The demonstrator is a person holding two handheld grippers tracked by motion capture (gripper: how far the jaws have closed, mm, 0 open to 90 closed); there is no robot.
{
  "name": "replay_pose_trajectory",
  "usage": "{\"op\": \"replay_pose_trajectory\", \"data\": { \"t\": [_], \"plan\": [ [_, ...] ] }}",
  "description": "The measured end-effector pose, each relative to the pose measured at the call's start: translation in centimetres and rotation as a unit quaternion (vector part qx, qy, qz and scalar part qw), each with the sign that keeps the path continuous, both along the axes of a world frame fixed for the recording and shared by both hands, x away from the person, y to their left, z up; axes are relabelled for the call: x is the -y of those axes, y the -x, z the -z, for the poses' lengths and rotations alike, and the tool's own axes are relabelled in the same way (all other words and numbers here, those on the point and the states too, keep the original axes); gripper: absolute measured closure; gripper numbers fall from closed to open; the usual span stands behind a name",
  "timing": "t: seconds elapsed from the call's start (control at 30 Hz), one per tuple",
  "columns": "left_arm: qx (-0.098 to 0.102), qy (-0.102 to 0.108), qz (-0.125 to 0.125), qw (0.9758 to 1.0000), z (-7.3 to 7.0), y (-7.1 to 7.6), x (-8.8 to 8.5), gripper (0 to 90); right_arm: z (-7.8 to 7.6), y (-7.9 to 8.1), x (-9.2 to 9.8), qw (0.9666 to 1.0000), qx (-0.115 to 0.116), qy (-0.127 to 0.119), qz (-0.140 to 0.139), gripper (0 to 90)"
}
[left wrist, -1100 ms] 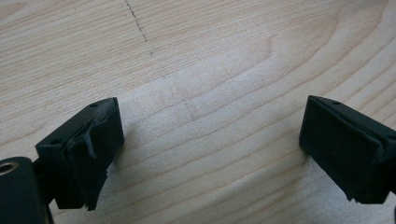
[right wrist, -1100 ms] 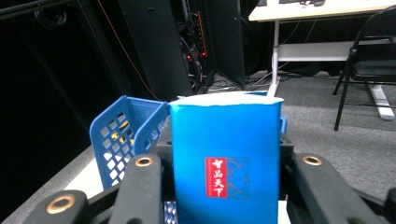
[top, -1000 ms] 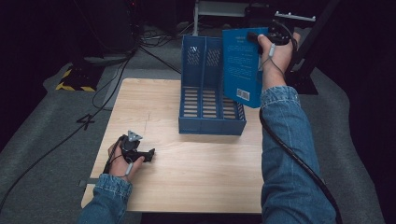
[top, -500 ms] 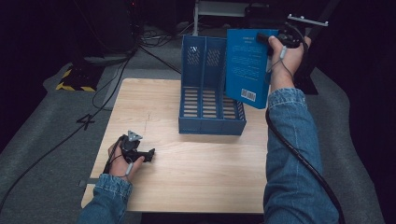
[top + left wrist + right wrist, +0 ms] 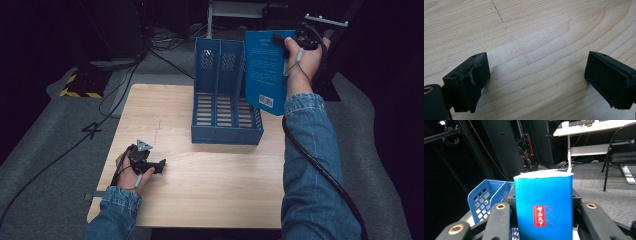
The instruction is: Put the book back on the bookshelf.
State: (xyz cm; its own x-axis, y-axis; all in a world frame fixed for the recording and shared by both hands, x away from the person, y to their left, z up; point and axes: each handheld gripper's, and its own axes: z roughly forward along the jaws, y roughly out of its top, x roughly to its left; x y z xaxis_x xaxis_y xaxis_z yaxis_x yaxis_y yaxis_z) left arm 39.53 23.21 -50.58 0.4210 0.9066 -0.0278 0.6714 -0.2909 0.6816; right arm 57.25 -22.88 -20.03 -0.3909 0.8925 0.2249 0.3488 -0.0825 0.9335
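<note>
- Book [image 5: 265, 67], blue, hangs upright in the air, clamped in the right gripper [image 5: 295, 42] above the right rear part of the table [image 5: 210, 200]; its lower corner with the barcode sits just over the right wall of the blue file rack [image 5: 225, 107].
- The rack stands at the table's far edge, right of centre, its open slots facing up and toward the person; wide bare wood lies in front of it and to its left.
- The left gripper [image 5: 145, 162] rests on the table near the left front edge, well apart from the rack, with free surface on its right.
- To the right of the book a dark stand [image 5: 335, 55] rises just beside the right hand, so room is tight on that side; beyond the table's far edge are cables and dark equipment.
- The right gripper view brings the book's spine [image 5: 543, 207] close, squeezed between both jaws, with a red label on it, and the rack's perforated end [image 5: 484, 200] low at left; a chair [image 5: 621, 157] and a white desk stand farther off.
- The left gripper view looks down on bare wood grain [image 5: 534, 50]; its jaws stand wide apart with nothing between them.
</note>
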Motion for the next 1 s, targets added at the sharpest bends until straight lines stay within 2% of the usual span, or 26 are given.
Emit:
{"op": "replay_pose_trajectory", "data": {
  "t": [0.23, 0.37, 0.53, 0.6, 0.8, 0.93, 1.0],
  "plan": [
    [0.000, 0.000, 0.000, 1.0000, 0.0, 0.0, 0.0, 6.6, 0.6, -1.2, -2.1, 1.0000, 0.000, -0.002, -0.009, 60.5],
    [0.000, 0.000, 0.000, 1.0000, 0.0, 0.0, 0.0, 6.6, 1.3, -1.7, -2.6, 0.9997, 0.024, -0.003, -0.002, 60.4],
    [0.000, 0.000, 0.000, 1.0000, 0.0, 0.0, 0.0, 6.6, 2.3, -2.5, -3.2, 0.9991, 0.034, -0.023, -0.012, 60.2],
    [-0.001, 0.000, 0.000, 1.0000, 0.0, 0.0, 0.0, 6.5, 2.5, -2.5, -3.6, 0.9987, 0.040, -0.027, -0.017, 60.1],
    [0.000, 0.000, 0.000, 1.0000, 0.0, 0.0, 0.0, 6.5, 3.2, -2.0, -4.6, 0.9987, 0.048, -0.008, -0.017, 59.1],
    [0.000, 0.000, -0.001, 1.0000, 0.0, 0.0, 0.0, 6.5, 4.2, -1.8, -4.5, 0.9978, 0.057, -0.025, -0.024, 57.3],
    [-0.004, -0.002, 0.000, 1.0000, -0.1, -0.1, 0.0, 6.4, 5.0, -1.7, -4.4, 0.9975, 0.060, -0.023, -0.031, 57.4]
  ]
}}
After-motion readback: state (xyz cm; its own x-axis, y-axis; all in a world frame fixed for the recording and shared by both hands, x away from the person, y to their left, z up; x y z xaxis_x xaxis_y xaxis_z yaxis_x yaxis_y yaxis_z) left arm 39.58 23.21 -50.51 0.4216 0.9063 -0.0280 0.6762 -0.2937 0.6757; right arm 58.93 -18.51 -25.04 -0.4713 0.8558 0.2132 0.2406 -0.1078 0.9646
